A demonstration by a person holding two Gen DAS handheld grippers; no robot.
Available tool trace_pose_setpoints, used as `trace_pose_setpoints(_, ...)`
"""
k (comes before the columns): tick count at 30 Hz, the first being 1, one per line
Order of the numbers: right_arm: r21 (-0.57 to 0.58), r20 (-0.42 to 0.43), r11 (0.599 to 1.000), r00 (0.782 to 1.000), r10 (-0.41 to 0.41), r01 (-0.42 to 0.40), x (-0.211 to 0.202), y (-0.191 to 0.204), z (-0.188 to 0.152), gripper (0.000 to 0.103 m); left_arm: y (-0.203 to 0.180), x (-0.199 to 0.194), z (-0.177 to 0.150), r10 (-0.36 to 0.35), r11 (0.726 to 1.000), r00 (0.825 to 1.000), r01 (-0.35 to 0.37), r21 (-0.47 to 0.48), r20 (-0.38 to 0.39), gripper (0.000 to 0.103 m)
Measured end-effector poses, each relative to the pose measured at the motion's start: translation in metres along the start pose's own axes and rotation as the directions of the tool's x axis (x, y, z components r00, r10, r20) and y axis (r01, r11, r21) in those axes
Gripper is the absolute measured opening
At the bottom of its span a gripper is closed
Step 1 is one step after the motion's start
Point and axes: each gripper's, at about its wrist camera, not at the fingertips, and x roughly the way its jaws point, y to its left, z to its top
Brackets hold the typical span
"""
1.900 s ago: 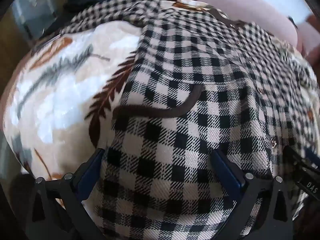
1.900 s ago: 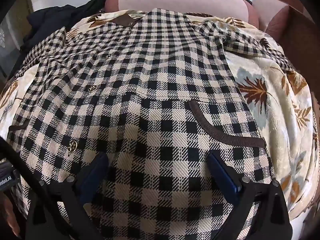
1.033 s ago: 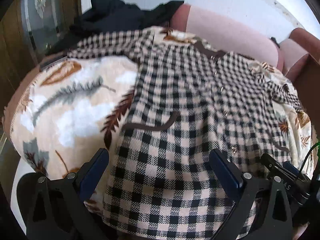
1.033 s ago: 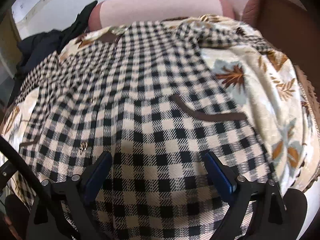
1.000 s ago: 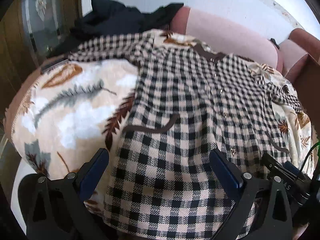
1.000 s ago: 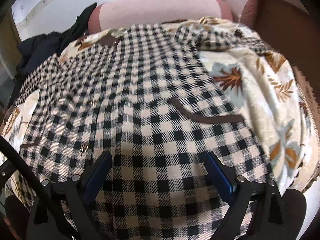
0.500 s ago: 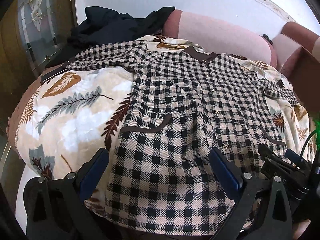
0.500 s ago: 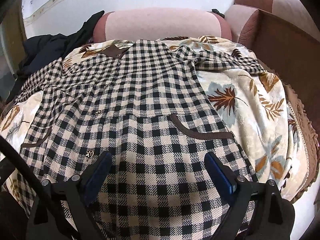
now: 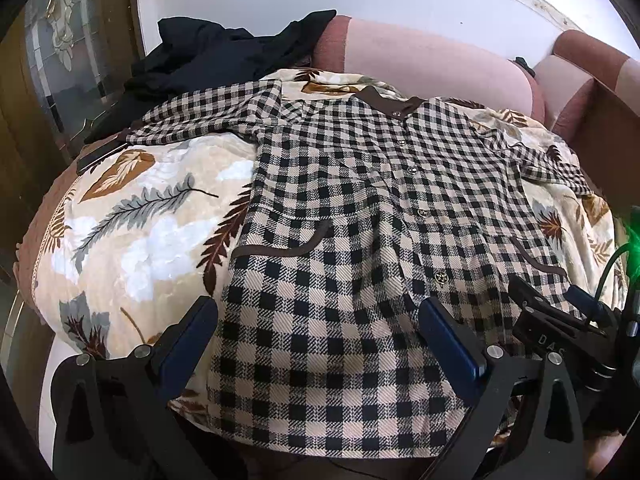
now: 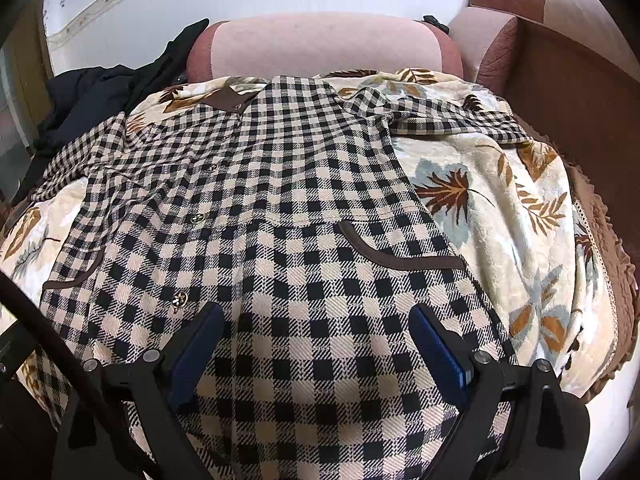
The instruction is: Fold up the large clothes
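Note:
A large black-and-cream checked shirt (image 9: 360,216) with a brown collar, brown pocket trims and a button row lies face up and spread flat on a leaf-print blanket (image 9: 132,224). Its sleeves stretch out to both sides. It also shows in the right wrist view (image 10: 288,208). My left gripper (image 9: 318,334) is open and empty above the shirt's lower left hem. My right gripper (image 10: 318,338) is open and empty above the lower right hem. The right gripper's body shows at the right of the left wrist view (image 9: 556,328).
The blanket (image 10: 500,208) covers a pink-brown sofa seat, with the backrest (image 10: 320,48) behind and an armrest (image 10: 580,92) at the right. A heap of dark clothes (image 9: 216,60) lies at the back left. A dark flat object (image 9: 96,158) lies at the blanket's left edge.
Both grippers have pulled back and risen from the shirt, so more of it and the sofa now shows. Both stayed open. The shirt lies unchanged.

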Motion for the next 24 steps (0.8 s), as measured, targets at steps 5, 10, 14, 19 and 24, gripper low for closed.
trace_pose_setpoints(5,-0.003,0.007,1.0,1.0,0.004,-0.004,-0.007,0.002,-0.002,0.096,-0.002,-0.008,-0.003,-0.003,1.0,1.0,0.003,0.002,0.006,0.101)
trace_pose_setpoints(10,-0.004,0.03,1.0,1.0,0.008,-0.008,-0.022,0.003,-0.005,0.096,0.001,-0.024,-0.007,-0.006,1.0,1.0,0.007,-0.008,0.026,0.101)
trace_pose_setpoints(14,-0.012,0.064,1.0,0.998,0.01,-0.009,-0.04,0.005,-0.009,0.096,0.005,-0.044,-0.014,-0.01,1.0,0.998,0.011,-0.022,0.058,0.101)
trace_pose_setpoints(19,-0.024,0.108,1.0,0.994,0.011,-0.009,-0.066,0.007,-0.017,0.096,0.013,-0.068,-0.019,-0.022,0.999,0.994,0.027,-0.044,0.102,0.101)
trace_pose_setpoints(24,-0.025,0.139,1.0,0.99,0.003,0.0,-0.084,0.007,-0.02,0.096,0.015,-0.08,-0.02,-0.031,0.998,0.991,0.037,-0.044,0.133,0.101)
